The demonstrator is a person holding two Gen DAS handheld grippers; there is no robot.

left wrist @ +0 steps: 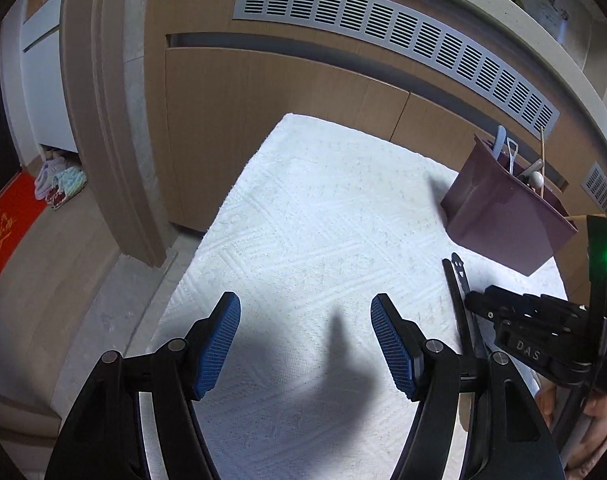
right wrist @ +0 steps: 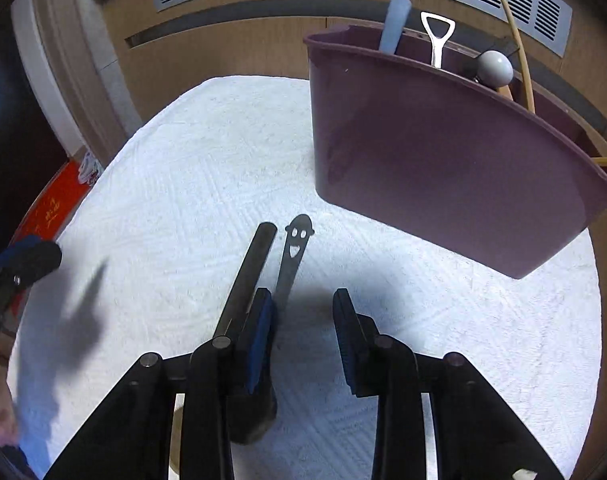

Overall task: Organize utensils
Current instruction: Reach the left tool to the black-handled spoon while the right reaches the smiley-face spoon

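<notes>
Right wrist view: the right gripper (right wrist: 303, 312) stands low over the white towel (right wrist: 191, 168) covering the tabletop, its jaws partly open and gripping nothing. The smiley-faced metal handle (right wrist: 293, 258) runs up from the gap just beside the blue left pad (right wrist: 259, 340), seemingly touching it, while the far pad stands apart from it. A dark round handle (right wrist: 249, 276) lies just outside that left finger, running alongside the metal one toward the middle of the frame. A dark bulky end shows below the pad, but which of the two it belongs to cannot be told. To the upper right stands the purple bin (right wrist: 443, 160), already holding a pale blue handle (right wrist: 393, 26), a metal bottle opener (right wrist: 437, 38), a grey ball-ended tool (right wrist: 495, 68) and thin wooden sticks (right wrist: 519, 52).

Left wrist view: the left gripper (left wrist: 305, 344) hovers over bare towel at lower centre, jaws wide and empty. The right gripper and both dark utensils appear at the right edge, the bin at the upper right.

The step in hand looks like picking up one utensil for the bin. To do it well, the right jaws should probably shift so only the smiley handle sits centred between the pads, the round handle left outside, then close firmly. A pinch catching both, or only the thin edge, could let the handle twist or slip.
</notes>
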